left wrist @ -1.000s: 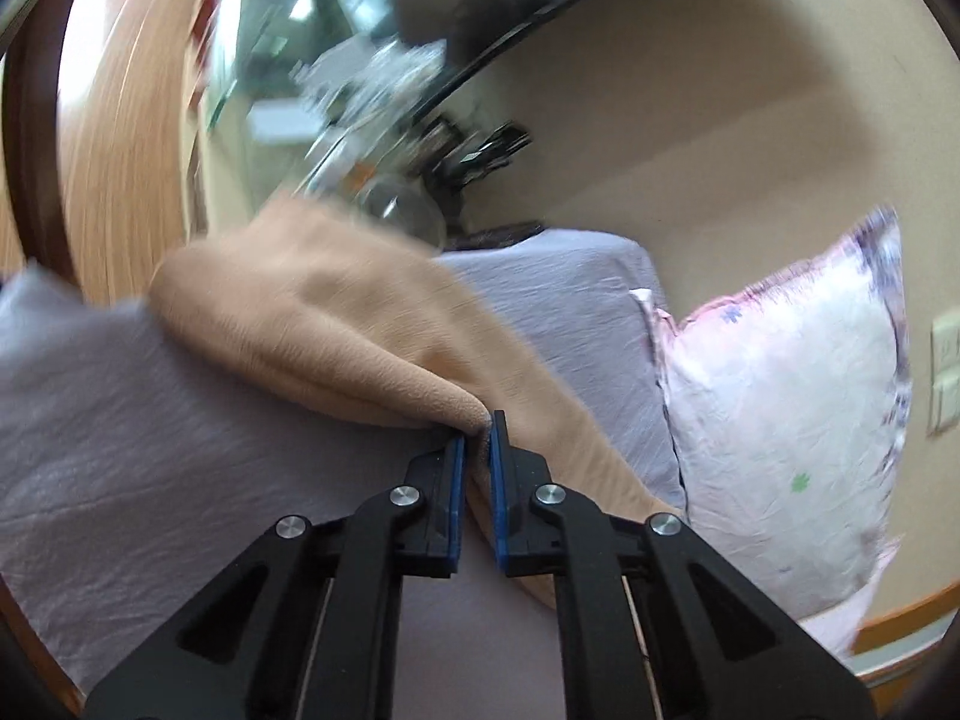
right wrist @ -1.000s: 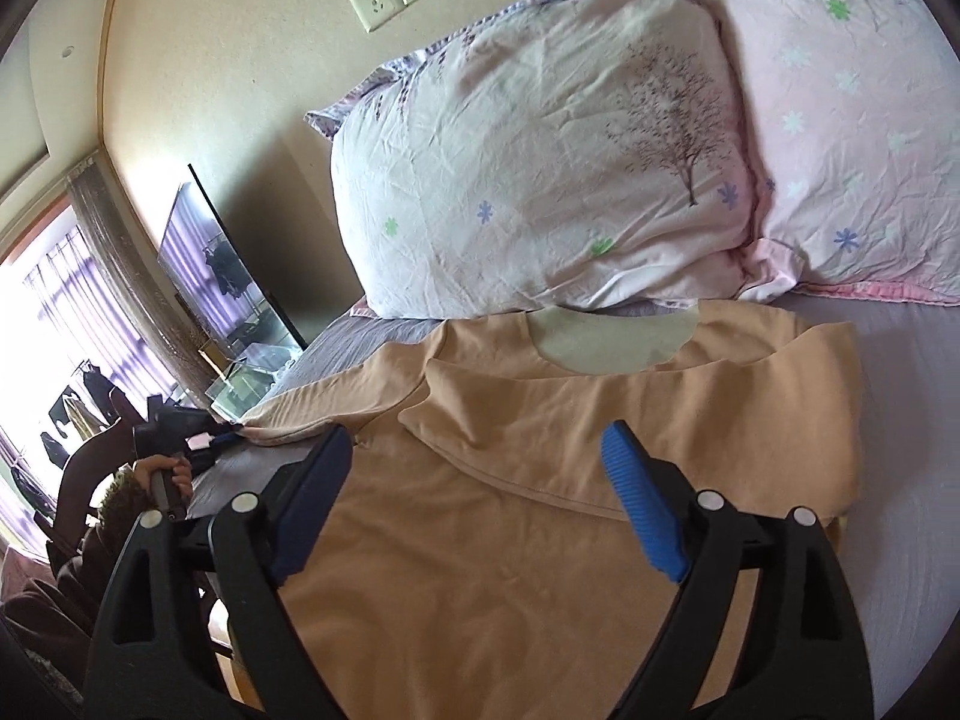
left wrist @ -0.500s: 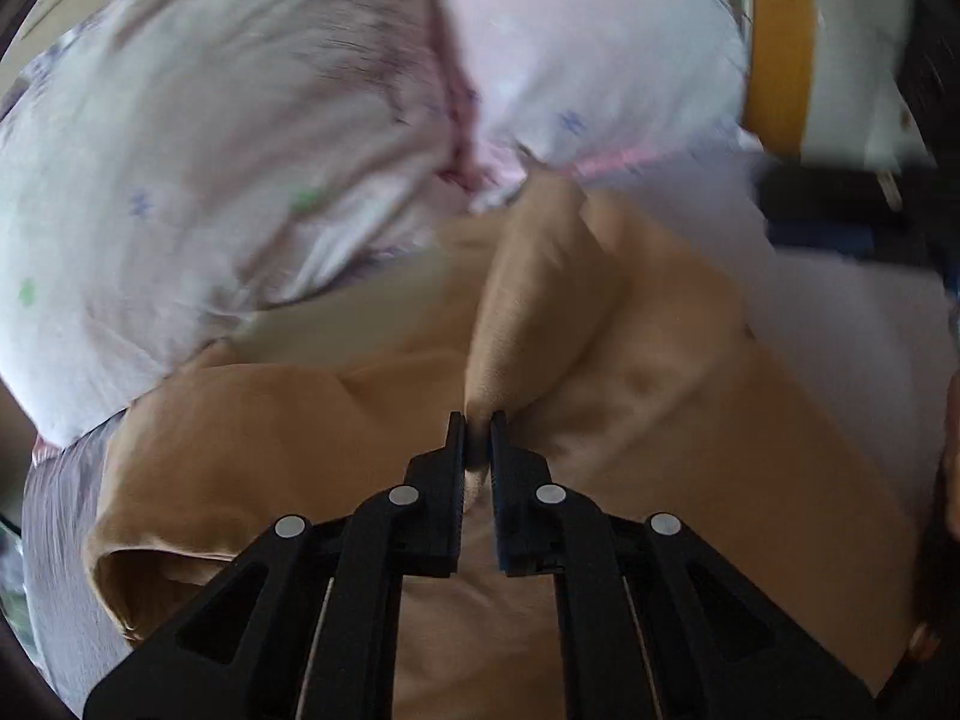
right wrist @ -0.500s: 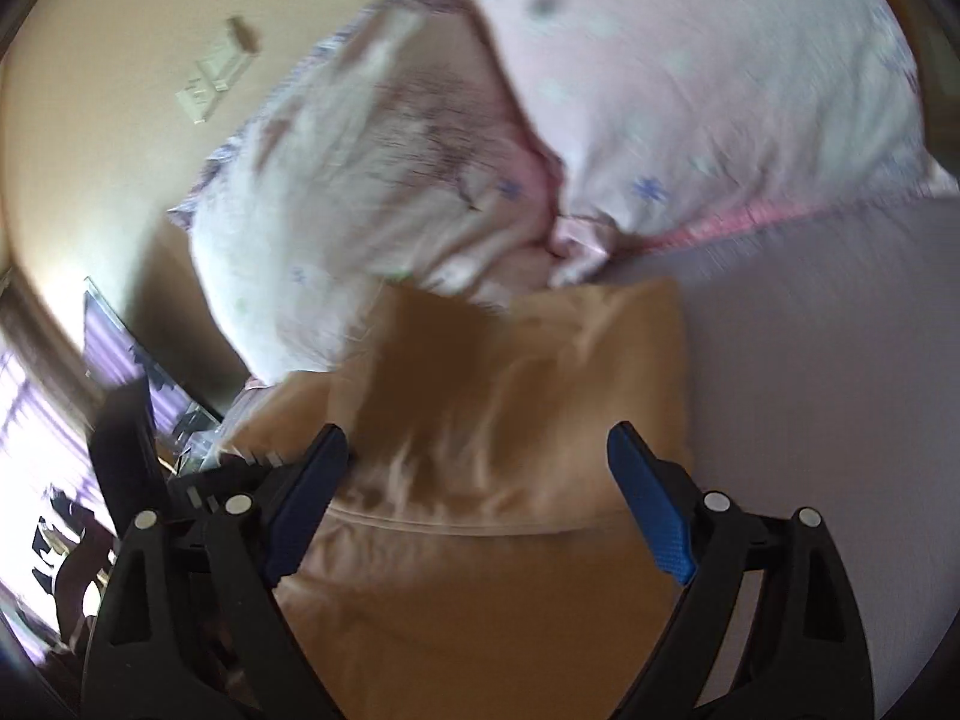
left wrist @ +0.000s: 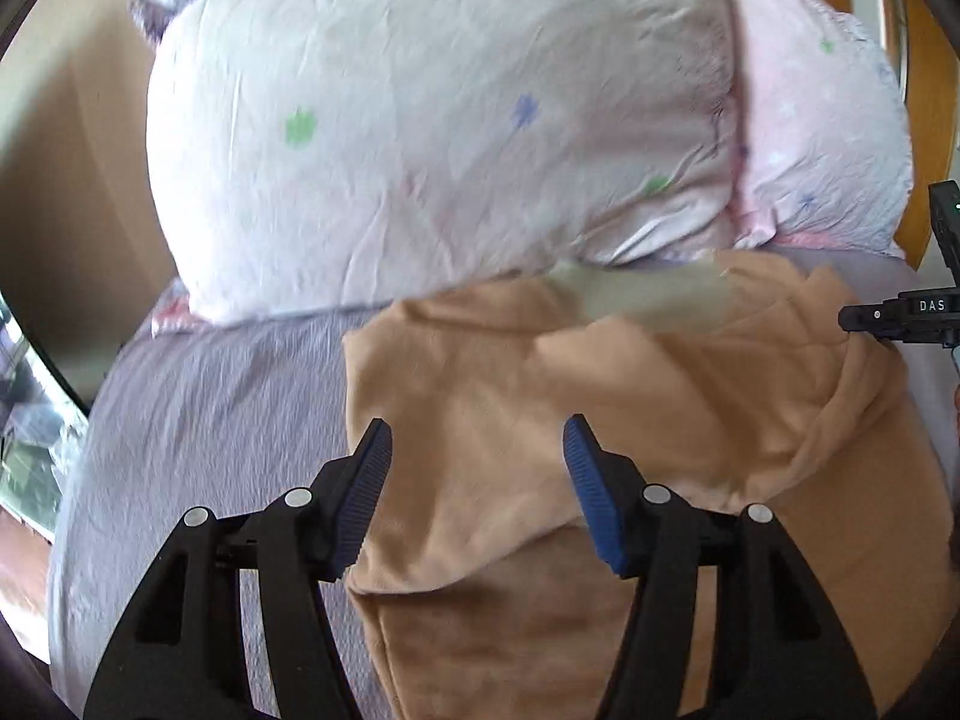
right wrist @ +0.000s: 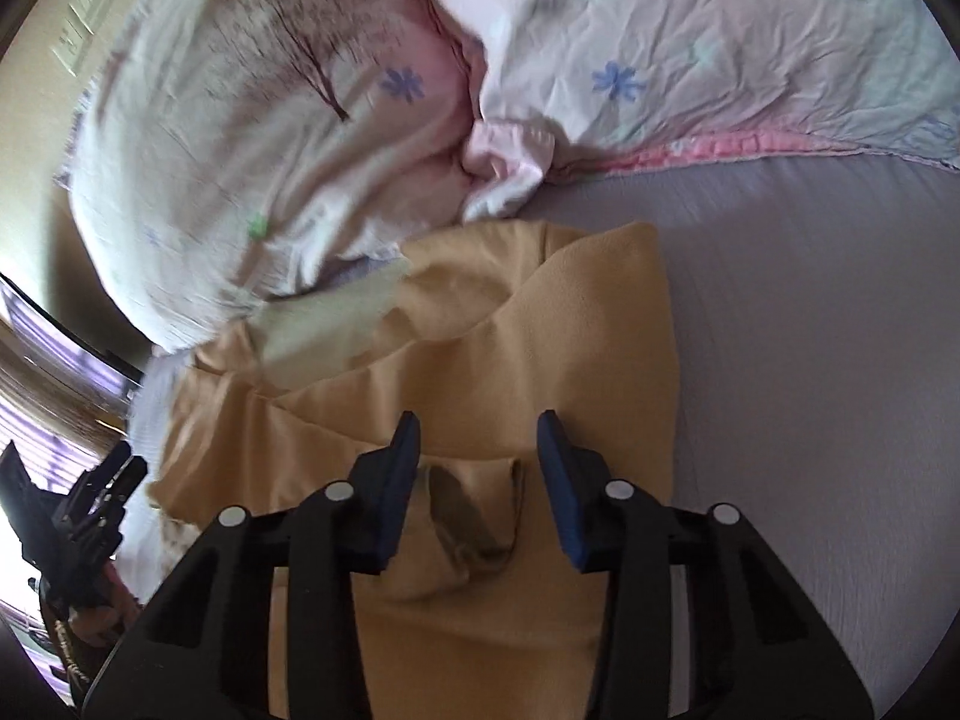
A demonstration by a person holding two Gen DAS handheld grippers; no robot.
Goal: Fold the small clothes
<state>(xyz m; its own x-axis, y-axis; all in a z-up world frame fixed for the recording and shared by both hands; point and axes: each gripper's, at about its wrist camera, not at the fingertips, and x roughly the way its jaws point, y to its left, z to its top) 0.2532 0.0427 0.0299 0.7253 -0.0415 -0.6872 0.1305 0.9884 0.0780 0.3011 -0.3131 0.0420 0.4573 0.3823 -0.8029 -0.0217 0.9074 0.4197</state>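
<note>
A tan shirt (left wrist: pixel 600 420) lies on the lilac bed sheet (left wrist: pixel 210 408) with both sides folded in over its middle; its pale neck lining (left wrist: pixel 648 294) shows near the pillows. My left gripper (left wrist: pixel 477 456) is open and empty above the shirt's left part. In the right wrist view the shirt (right wrist: pixel 540 360) lies under my right gripper (right wrist: pixel 478 450), which is open, its jaws either side of a bunched sleeve fold (right wrist: pixel 474 516) without closing on it. The right gripper's body shows at the right edge of the left wrist view (left wrist: pixel 900 312).
Two flowered pillows (left wrist: pixel 420 120) (right wrist: pixel 720 42) lie against the headboard just beyond the shirt. Bare sheet (right wrist: pixel 810 330) lies to the shirt's right. The left gripper (right wrist: pixel 78 516) and the hand holding it show at the left edge. A wall socket (right wrist: pixel 84 36) is top left.
My left gripper has let go of the shirt's left side after carrying it over onto the middle, and now stands open. My right gripper has moved down over the shirt and narrowed somewhat.
</note>
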